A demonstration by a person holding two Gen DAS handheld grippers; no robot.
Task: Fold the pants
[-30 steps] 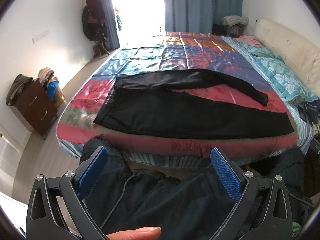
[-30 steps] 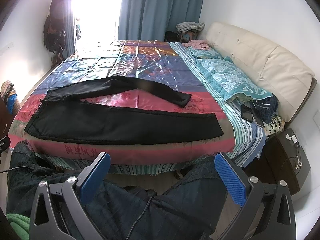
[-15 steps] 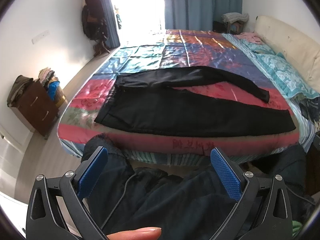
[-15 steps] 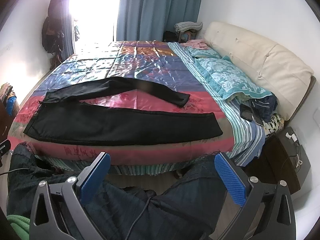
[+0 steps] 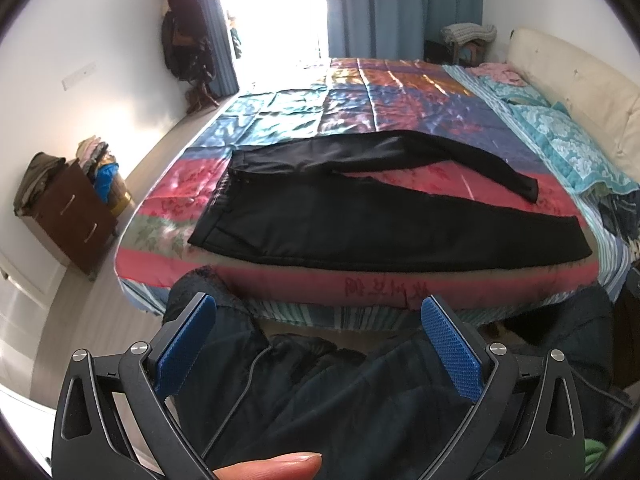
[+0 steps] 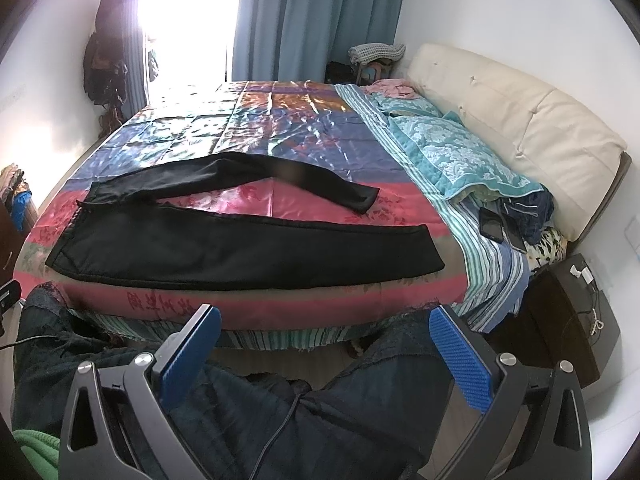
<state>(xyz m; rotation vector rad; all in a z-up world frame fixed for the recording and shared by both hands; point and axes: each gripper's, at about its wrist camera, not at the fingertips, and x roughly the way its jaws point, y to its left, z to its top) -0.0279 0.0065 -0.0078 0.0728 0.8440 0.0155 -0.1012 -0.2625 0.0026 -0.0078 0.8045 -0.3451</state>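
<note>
Black pants (image 5: 360,228) lie spread flat on the bed (image 5: 400,92), waistband to the left, the two legs parted toward the right; they also show in the right wrist view (image 6: 240,248). The far leg bends toward the pillow side. My left gripper (image 5: 318,320) is open and empty, held back from the bed's near edge above the person's lap. My right gripper (image 6: 324,330) is open and empty, also short of the bed edge.
A colourful satin bedspread covers the bed. Teal pillows (image 6: 452,156) and a cream headboard (image 6: 520,120) lie right. Two phones (image 6: 500,228) rest by the pillows. A dark nightstand (image 6: 568,312) stands at right, a brown dresser (image 5: 76,220) at left.
Both grippers have moved a little forward and up toward the bed; the pants sit lower and larger in view. Both stay open and empty.
</note>
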